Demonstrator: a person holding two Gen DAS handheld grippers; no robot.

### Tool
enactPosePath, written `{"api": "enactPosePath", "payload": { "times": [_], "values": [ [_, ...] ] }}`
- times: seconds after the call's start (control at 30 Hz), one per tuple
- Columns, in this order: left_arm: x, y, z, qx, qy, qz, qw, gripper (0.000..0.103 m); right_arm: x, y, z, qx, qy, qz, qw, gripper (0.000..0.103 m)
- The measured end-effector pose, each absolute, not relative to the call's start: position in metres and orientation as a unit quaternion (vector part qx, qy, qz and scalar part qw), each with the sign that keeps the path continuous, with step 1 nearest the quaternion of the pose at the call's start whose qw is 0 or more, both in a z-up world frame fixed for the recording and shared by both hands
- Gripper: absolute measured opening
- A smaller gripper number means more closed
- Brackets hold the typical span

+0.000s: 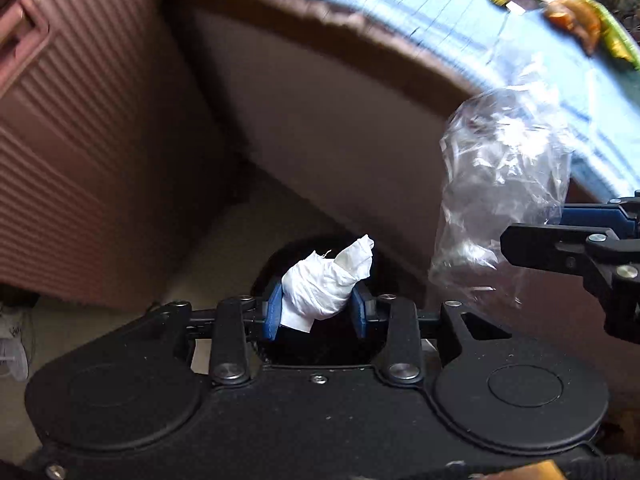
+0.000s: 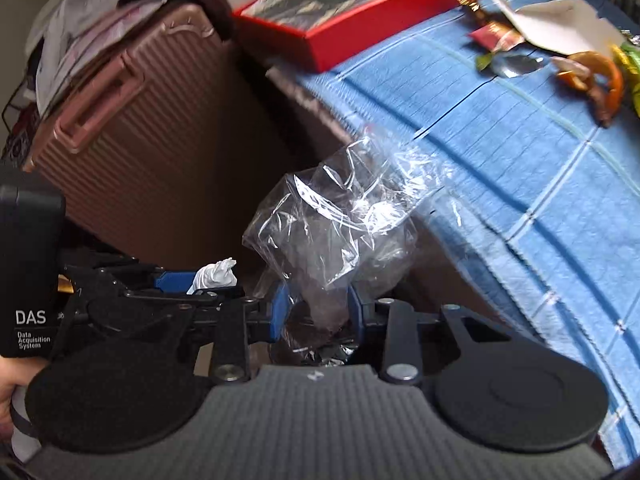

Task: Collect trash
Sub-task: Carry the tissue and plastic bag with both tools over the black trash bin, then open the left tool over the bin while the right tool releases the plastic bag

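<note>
Cluttered bedroom corner, this one: ribbed pink suitcase (image 1: 92, 140) on the left, bed side panel in the middle, blue checked bedspread (image 2: 520, 152) running off to the right. Down in the gap between suitcase and bed, directly under your left gripper (image 1: 318, 312), sits a dark round opening (image 1: 320, 344) — I judge it to be the bin, though the tool body hides most of it.

Starting left: your left gripper has its blue pads clamped on a crumpled white tissue (image 1: 326, 284). The wad sticks up out of the pads and leans toward the right. That dark opening lies straight below the pads, so the drop looks lined up already.

Moving right: your right gripper (image 2: 320, 312) is closed on the neck of a clear plastic bag (image 2: 340, 220), which balloons upward and forward from the pads. In the left wrist view that bag (image 1: 504, 184) hangs to the right of the tissue and well off the dark opening, with the right tool coming in from the right edge.

So the left hand is the nearer one to the bin; the right still needs to come leftward before letting go.

Far right, up on the bedspread: wrappers and orange peel (image 2: 596, 76) remain to collect.
</note>
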State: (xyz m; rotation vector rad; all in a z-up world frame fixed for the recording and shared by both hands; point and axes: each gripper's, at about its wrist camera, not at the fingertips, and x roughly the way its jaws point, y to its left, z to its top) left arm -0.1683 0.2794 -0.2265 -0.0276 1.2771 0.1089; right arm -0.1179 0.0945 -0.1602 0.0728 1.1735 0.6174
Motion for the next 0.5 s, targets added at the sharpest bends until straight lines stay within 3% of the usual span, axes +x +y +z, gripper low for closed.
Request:
{"api": "enactPosePath", "payload": {
  "times": [0.5],
  "values": [
    [-0.19,0.311,-0.299,0.0,0.618,0.065,0.783,0.033,-0.115,0.142,-0.234,-0.005,0.594,0.314,0.74,0.029]
  ]
}}
